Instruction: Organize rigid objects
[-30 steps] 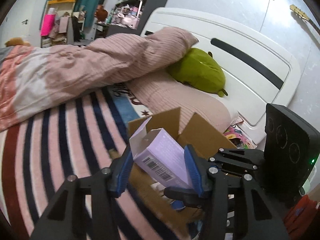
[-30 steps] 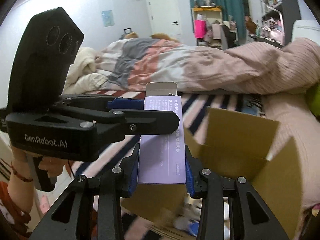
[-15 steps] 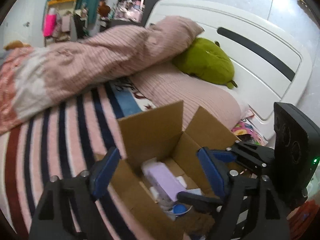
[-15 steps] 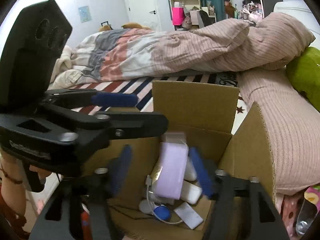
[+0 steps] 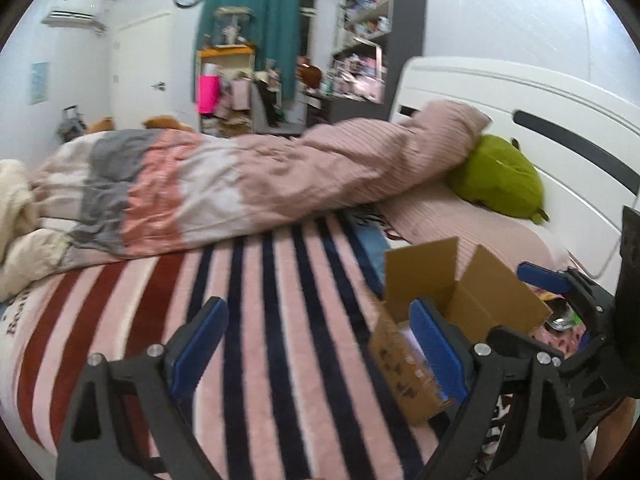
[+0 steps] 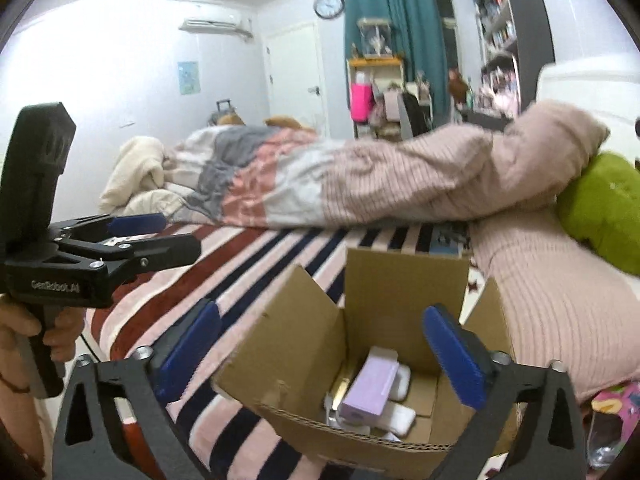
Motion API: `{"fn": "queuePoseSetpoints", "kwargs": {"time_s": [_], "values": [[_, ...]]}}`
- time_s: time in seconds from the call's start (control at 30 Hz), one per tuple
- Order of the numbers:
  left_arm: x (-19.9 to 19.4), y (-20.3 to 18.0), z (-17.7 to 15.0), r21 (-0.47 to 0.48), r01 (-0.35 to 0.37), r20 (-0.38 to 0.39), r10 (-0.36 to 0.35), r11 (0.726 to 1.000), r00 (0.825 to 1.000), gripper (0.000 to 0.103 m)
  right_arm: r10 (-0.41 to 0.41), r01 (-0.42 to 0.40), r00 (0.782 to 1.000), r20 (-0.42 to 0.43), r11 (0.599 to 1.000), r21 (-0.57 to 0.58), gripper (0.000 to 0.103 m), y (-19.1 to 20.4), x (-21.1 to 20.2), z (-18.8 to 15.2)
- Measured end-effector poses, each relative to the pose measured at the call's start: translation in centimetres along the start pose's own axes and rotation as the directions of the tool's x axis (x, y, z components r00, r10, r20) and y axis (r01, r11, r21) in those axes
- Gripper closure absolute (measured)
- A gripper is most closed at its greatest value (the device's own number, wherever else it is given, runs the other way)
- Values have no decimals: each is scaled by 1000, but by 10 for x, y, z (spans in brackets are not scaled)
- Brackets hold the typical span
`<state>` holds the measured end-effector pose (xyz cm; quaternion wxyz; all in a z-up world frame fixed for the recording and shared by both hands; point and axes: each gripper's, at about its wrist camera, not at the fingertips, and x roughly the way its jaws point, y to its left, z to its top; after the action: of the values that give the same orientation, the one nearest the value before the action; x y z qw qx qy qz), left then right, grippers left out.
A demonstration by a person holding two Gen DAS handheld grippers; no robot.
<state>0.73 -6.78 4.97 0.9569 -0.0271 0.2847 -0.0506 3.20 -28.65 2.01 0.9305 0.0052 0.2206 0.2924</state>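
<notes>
Faintly, "GenRobot.AI" marks the left gripper — jaws spread wide.

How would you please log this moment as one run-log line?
left tool: open | right tool: open | purple box: in cardboard box

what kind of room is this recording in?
A lived-in home bedroom, most likely. A bed with a white headboard and rumpled duvet fills both views, a green plush toy lies on the pillow, and cluttered shelves stand beside a teal curtain.
</notes>
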Motion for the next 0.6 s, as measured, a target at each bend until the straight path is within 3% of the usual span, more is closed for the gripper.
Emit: {"fn": "queuePoseSetpoints", "kwargs": {"time_s": [0.17,0.6], "values": [[-20,20,-13,-30,-23,18,23,999,1000,13,4,-4,1000,17,1000,-23,0,18,-3,-2],[-24,33,-25,-42,-45,1,45,998,999,13,-29,29,1000,-9,1000,9,0,27,5,-7]]}}
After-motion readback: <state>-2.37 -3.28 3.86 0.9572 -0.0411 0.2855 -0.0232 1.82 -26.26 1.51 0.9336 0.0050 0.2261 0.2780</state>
